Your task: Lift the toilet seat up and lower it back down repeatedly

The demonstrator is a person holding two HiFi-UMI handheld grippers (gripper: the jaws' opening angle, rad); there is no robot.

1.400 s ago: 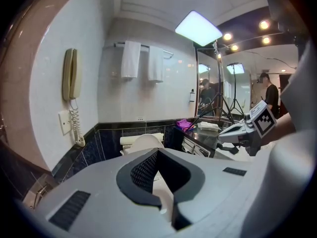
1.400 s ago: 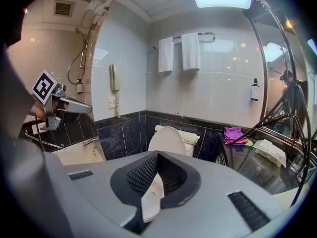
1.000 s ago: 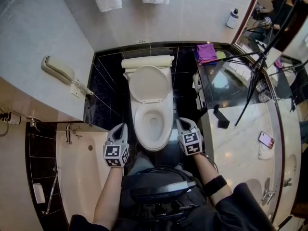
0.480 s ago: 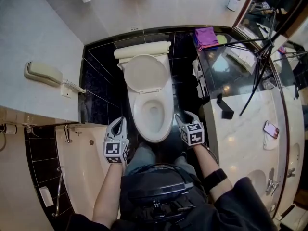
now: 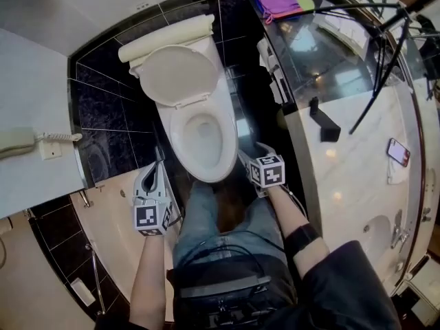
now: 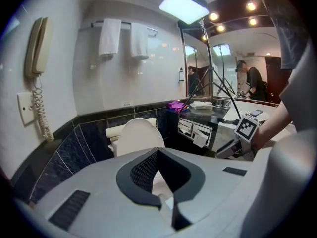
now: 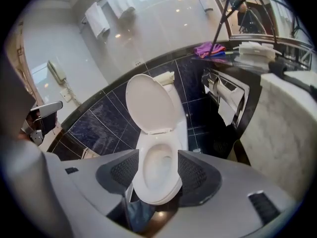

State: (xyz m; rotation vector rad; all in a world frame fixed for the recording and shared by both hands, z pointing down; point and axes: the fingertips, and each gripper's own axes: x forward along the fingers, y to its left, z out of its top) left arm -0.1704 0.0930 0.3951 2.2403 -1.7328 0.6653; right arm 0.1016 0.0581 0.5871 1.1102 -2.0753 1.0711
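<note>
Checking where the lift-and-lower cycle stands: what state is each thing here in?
Lid: raised.
Seat: down, it seems.
Left gripper: shut, empty.
Right gripper: open, jaws just opened, gripping nothing.
Wall phone: hung up.
Towels: hanging.

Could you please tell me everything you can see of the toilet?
The toilet is white and glossy, ceramic by its look, with an oval bowl that lies open. Its lid is raised and leans back against the low tank. The ring around the bowl lies flat. It stands among black tiles, with the bathtub on one side and the marble counter on the other. Nothing grips it.
</note>
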